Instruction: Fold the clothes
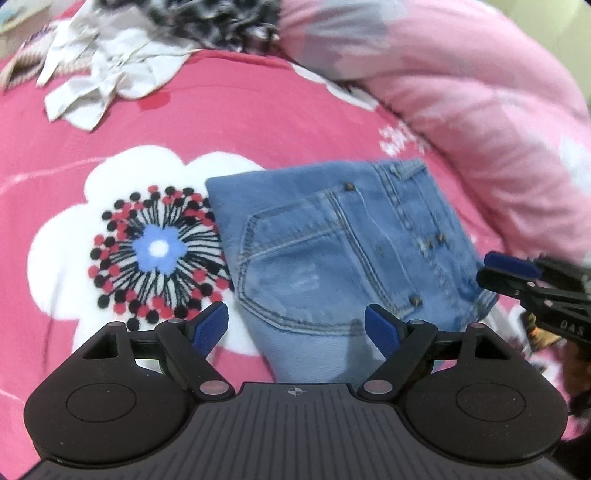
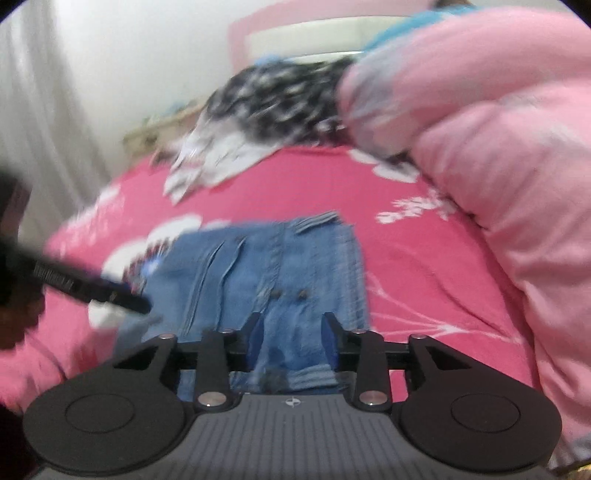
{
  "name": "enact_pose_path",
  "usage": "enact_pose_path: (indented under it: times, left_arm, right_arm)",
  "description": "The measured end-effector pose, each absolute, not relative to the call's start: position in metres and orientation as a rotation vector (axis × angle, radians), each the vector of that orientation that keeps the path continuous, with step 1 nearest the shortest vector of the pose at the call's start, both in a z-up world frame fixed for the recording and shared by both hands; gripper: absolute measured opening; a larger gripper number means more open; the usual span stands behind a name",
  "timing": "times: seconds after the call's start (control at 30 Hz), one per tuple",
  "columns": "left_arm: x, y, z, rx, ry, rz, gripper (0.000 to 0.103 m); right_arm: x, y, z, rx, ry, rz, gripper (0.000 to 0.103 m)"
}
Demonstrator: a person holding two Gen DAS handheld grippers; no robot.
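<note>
A folded pair of blue jeans [image 1: 332, 251] lies flat on the pink flowered bedsheet [image 1: 258, 110], back pocket and studs facing up. My left gripper [image 1: 295, 317] hovers over the near edge of the jeans, its jaws wide open with nothing between them. The right gripper [image 1: 491, 269] comes in from the right at the jeans' right edge. In the right wrist view, which is blurred, the jeans [image 2: 258, 266] lie just beyond my right gripper [image 2: 292, 328]. Its blue pads stand apart above the denim and grip nothing. The left gripper's finger [image 2: 122, 295] reaches in from the left.
A bulky pink quilt [image 1: 480, 92] is heaped along the right side of the bed. At the far end lie a crumpled white garment [image 1: 107, 74] and a black-and-white patterned garment [image 1: 214, 18]. A pale curtain [image 2: 44, 110] hangs beyond the bed's left edge.
</note>
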State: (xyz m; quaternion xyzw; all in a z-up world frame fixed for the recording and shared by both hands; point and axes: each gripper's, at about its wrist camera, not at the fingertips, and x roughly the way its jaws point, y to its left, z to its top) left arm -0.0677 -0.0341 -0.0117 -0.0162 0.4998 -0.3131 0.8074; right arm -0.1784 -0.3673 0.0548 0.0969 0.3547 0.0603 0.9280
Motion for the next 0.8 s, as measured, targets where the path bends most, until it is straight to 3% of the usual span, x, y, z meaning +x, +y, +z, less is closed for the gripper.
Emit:
enact_pose_path:
  times: [0.13, 0.37, 0.8]
  left_arm:
    - [-0.055, -0.029, -0.020, -0.146, 1.111, -0.709, 0.082]
    - [-0.042, -0.027, -0.034, -0.258, 1.149, -0.736, 0.083]
    - [-0.013, -0.024, -0.061, -0.379, 1.120, -0.777, 0.083]
  right_arm:
    - [-0.168, -0.406, 0.049, 0.449, 0.662, 0.064, 0.044]
    - [-0.132, -0.431, 0.024, 0.608, 0.680, 0.110, 0.064]
    - [-0.066, -0.458, -0.015, 0.812, 0.795, 0.209, 0.069]
